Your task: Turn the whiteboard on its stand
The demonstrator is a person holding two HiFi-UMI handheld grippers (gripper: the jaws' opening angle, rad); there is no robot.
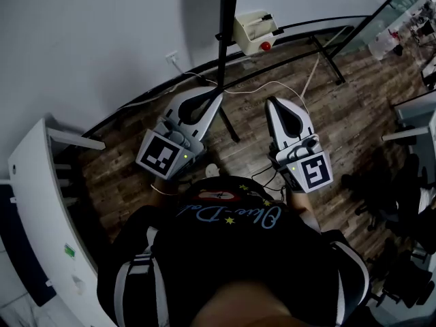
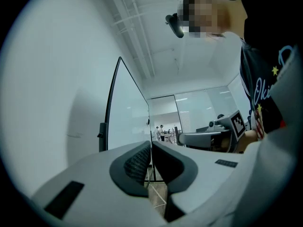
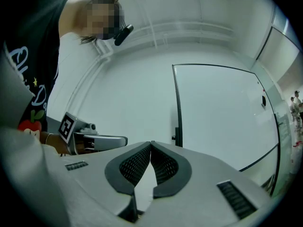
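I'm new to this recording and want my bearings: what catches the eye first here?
The large black-framed whiteboard fills the right half of the right gripper view. In the head view the left gripper and right gripper, both shut and empty, reach forward side by side over the wood floor.
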